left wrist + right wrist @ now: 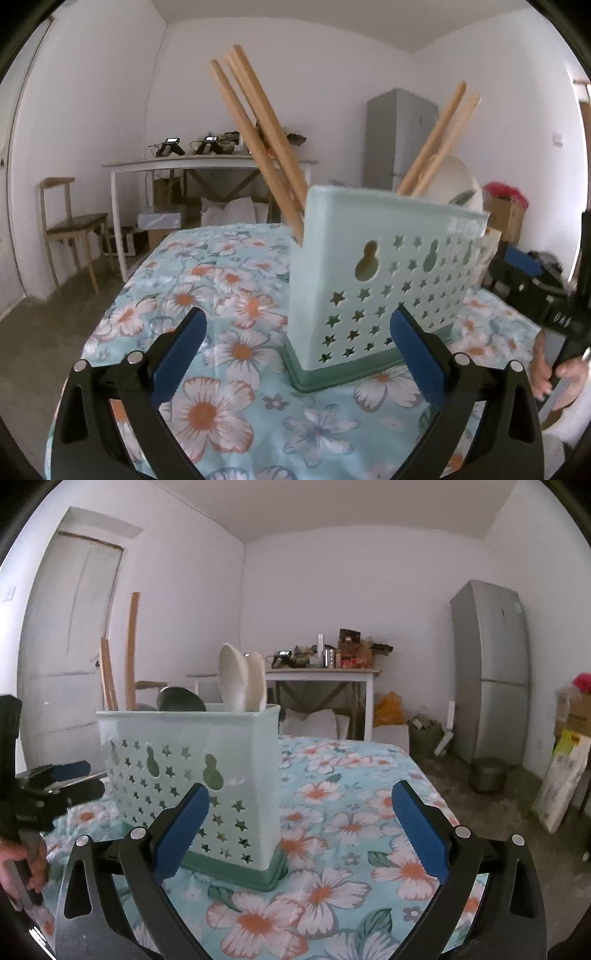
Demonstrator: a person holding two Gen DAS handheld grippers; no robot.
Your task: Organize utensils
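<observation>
The caddy [384,280] is a pale mint plastic box with star-shaped holes and keyhole slots in its wall, set in a darker green drip tray [332,376]. It stands upright on the table [229,280], which wears a blue cloth with white and orange flowers. Wooden chopsticks [266,133] lean out of one end, and a second pair [439,140] leans out further along. White spoons [242,679] stand upright at the other end, beside what may be a dark green ladle [181,700], though it is half hidden by the rim.

The left gripper [297,343] has its jaws wide apart, holding nothing, with the caddy's corner just ahead. The right gripper [301,818] also stands wide apart and empty, the caddy touching neither pad.

Behind are a white side table [207,162], a chair [70,221] and a grey fridge [491,668].
</observation>
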